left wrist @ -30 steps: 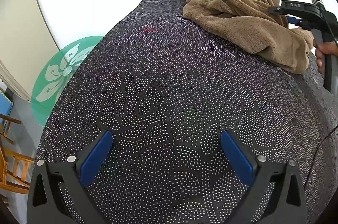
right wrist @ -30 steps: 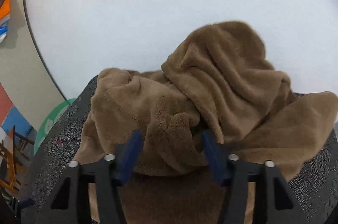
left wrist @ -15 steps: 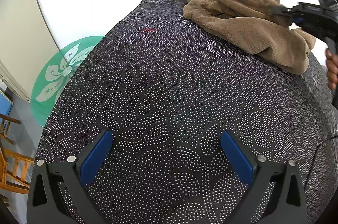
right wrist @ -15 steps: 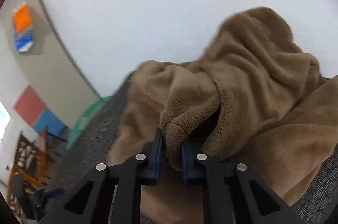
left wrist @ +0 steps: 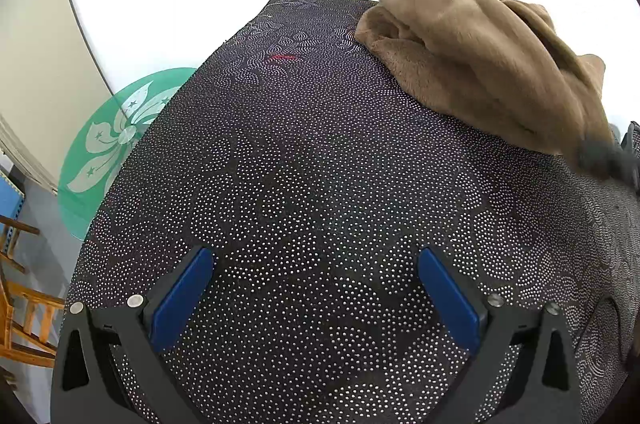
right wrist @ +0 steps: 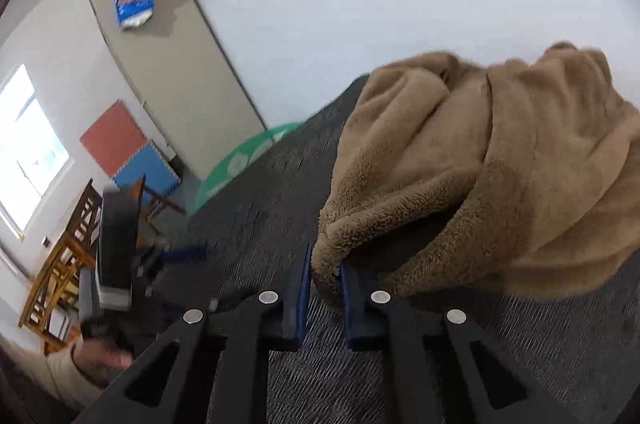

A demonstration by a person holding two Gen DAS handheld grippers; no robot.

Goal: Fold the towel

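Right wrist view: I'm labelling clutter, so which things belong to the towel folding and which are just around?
Job:
brown towel
right hand-held gripper, shut on its edge
left hand-held gripper, open
dotted tablecloth

Around:
green glass disc
wooden chairs
foam mats

The left gripper (left wrist: 312, 288) hung over the dark dotted surface (left wrist: 320, 184) with its blue-padded jaws spread wide and nothing between them. A crumpled brown towel (left wrist: 480, 64) lay at the far right corner, its near end drawn toward a blurred dark tool (left wrist: 604, 160) at the right edge.
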